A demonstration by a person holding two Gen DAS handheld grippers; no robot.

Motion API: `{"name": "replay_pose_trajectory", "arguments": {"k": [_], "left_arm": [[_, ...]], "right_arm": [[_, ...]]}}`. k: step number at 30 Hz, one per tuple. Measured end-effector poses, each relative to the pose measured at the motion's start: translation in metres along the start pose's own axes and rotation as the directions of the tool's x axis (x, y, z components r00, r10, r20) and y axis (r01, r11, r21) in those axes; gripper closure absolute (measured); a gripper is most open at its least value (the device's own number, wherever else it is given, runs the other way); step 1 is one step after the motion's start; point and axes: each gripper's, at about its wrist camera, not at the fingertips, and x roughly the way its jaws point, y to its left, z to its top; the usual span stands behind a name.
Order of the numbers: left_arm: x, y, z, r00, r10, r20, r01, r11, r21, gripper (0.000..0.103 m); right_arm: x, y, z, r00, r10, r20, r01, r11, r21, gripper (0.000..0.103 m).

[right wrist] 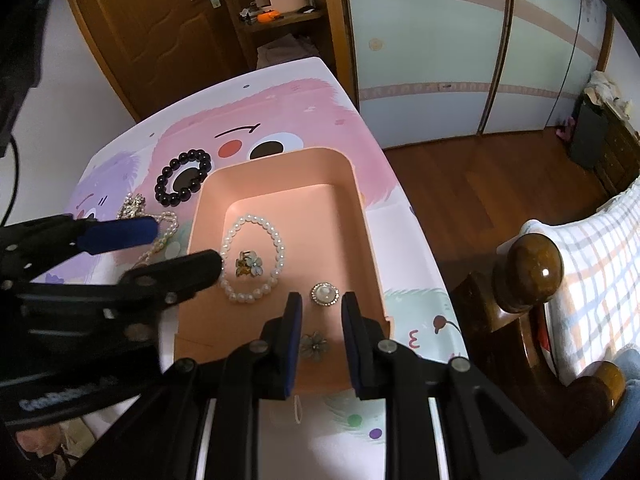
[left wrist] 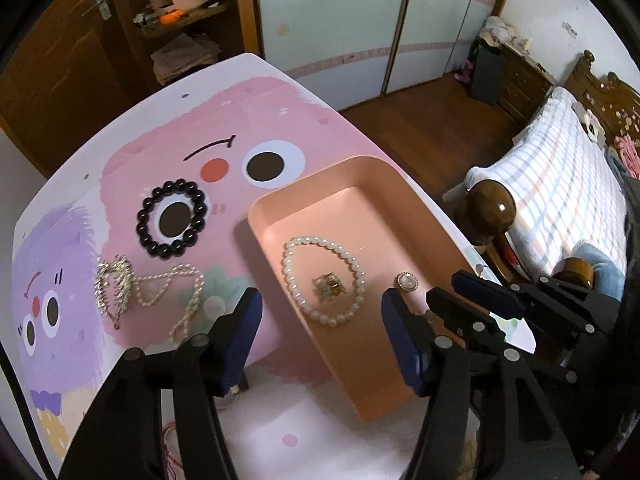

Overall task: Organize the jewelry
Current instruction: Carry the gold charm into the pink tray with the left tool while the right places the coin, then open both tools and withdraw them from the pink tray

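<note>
- Left gripper (left wrist: 320, 332): spread wide, empty, above the peach plastic tray (left wrist: 384, 184).
- Right gripper (right wrist: 322, 334): parted, empty, straddling small grey flower brooch (right wrist: 314, 345) in tray.

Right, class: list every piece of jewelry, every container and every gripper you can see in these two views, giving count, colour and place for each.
Tray: one, peach, on the table's right part.
Table: one, white with pink and purple cartoon faces.
White bead bracelet: one, pearly, lying in the tray.
Flower brooch: one, gold and bluish, inside the bracelet's loop.
Round pearl brooch: one, white with sparkly rim, in the tray beside the bracelet.
Grey flower piece: one, in the tray's near end.
Black bead bracelet: one, on the table left of the tray.
Pearl strand: one, cream, on the table.
Rhinestone piece: one, silvery, beside the strand.
Left gripper: black with blue pads, open.
Right gripper: same, open, over the tray.
</note>
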Motion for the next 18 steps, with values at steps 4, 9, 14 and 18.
{"name": "replay_pose_trajectory", "arguments": {"k": [4, 9, 14, 18], "left_arm": [[-0.010, 0.010, -0.009, 1.000, 0.016, 0.013, -0.016, 0.999, -0.030, 0.038], [-0.020, 0.021, -0.020, 0.999, 0.040, 0.020, -0.038, 0.998, -0.053, 0.037], [-0.025, 0.028, -0.032, 0.998, 0.056, 0.019, -0.055, 0.996, -0.070, 0.036], [-0.028, 0.030, -0.039, 0.997, 0.068, 0.021, -0.067, 0.995, -0.070, 0.036]], "right_arm": [[0.000, 0.005, -0.002, 1.000, 0.004, -0.003, -0.004, 1.000, -0.011, 0.083], [-0.002, 0.012, -0.003, 1.000, 0.009, -0.003, -0.009, 0.999, -0.031, 0.083], [-0.005, 0.019, -0.005, 1.000, 0.006, 0.007, -0.005, 0.999, -0.048, 0.083], [-0.009, 0.023, -0.007, 1.000, 0.006, 0.013, -0.006, 0.998, -0.058, 0.083]]}}
